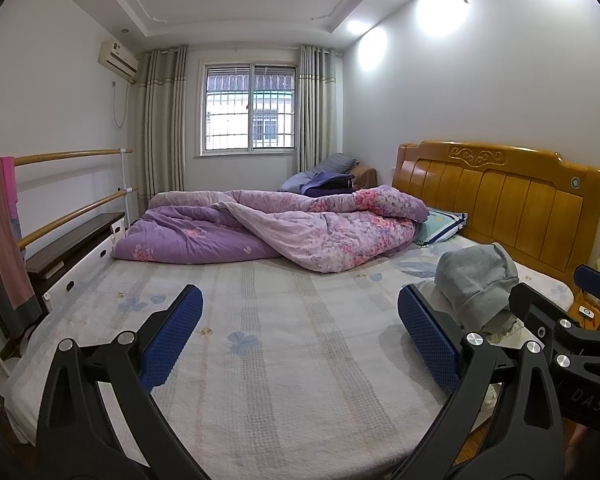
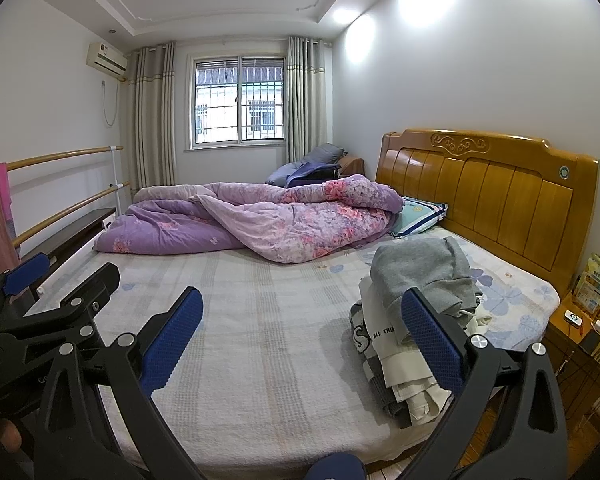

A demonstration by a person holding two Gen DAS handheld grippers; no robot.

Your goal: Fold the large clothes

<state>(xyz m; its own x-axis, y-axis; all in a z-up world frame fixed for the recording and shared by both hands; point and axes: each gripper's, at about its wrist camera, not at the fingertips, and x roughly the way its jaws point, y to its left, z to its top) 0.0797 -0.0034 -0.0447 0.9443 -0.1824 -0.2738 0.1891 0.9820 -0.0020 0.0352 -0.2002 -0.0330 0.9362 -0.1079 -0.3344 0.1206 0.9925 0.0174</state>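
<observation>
Clothes wait in a loose pile point(image 2: 416, 312) at the near right of the bed, close to the carved orange wooden headboard point(image 2: 488, 196): a crumpled grey knit sweatshirt point(image 2: 424, 272) on top, cream and grey-printed garments under it. The pale checked, flower-printed bedsheet point(image 2: 260, 312) lies bare in front and to the left of the pile, and a rumpled purple floral quilt point(image 2: 256, 216) fills the far side.

The left tool point(image 1: 300, 332) hangs over the bare sheet, blue pads spread wide, holding nothing. The right tool point(image 2: 302, 332) is just as wide open and empty, its right pad in front of the pile in its own view.

The step in hand looks to be picking up the top garment. It would go best if one tool pinched the grey sweatshirt at a seam or hem, not at a bunched middle, and lifted it clear so the cream pieces stay behind. It could then be spread on the bare sheet to the left.

The sweatshirt is too crumpled to tell collar from hem, so its heading cannot be told. The pile's long axis runs roughly from near to far.
</observation>
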